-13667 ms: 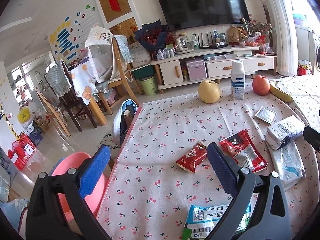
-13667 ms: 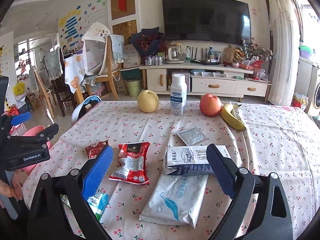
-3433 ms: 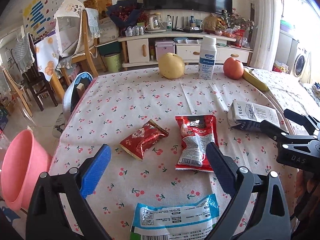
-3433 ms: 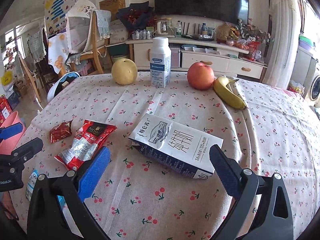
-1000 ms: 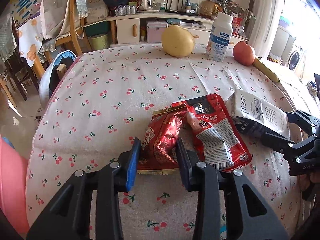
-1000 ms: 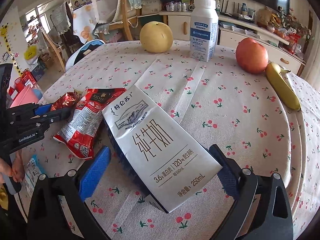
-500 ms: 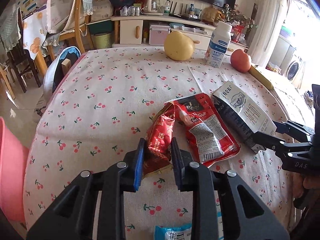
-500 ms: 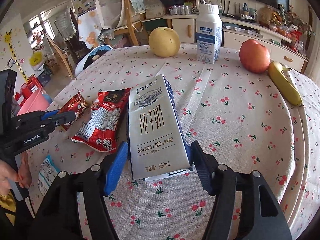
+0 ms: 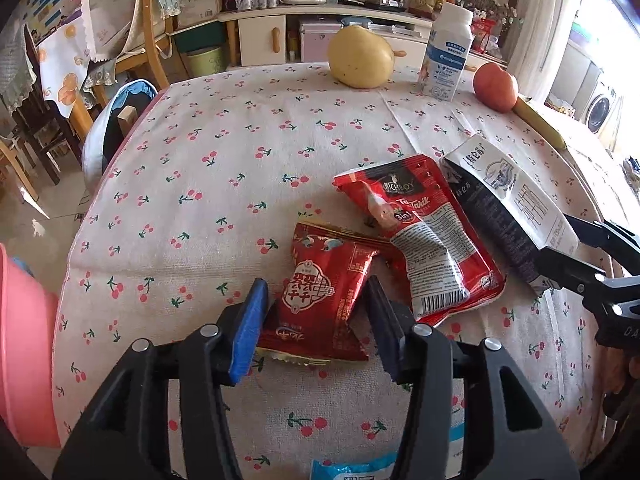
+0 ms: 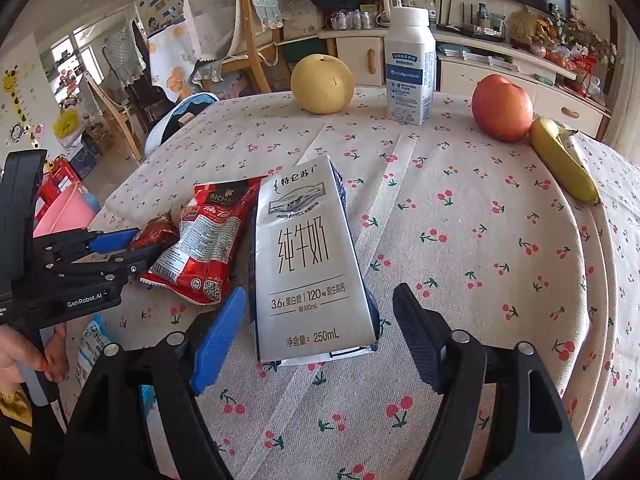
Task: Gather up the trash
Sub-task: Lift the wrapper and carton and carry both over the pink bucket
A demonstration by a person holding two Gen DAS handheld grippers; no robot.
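Left wrist view: a crinkled red foil snack packet (image 9: pixel 320 300) lies flat on the cherry-print cloth surface (image 9: pixel 224 168) between the left claw (image 9: pixel 316 320), whose jaws have just been opening, pads apart from it. At two o'clock lies a glossy red sachet (image 9: pixel 424 240). The right claw (image 10: pixel 316 332), also opening, straddles a boxy white milk carton (image 10: pixel 304 264) without pressing. A pink bin (image 9: pixel 20 344) sits at nine o'clock.

My left hand-held gripper (image 9: pixel 316 312) covers the near end of the small red wrapper (image 9: pixel 320 296). A blue-white packet (image 9: pixel 352 468) at the table's near edge is cut off below. The pink bin (image 9: pixel 24 344) is cropped at left.
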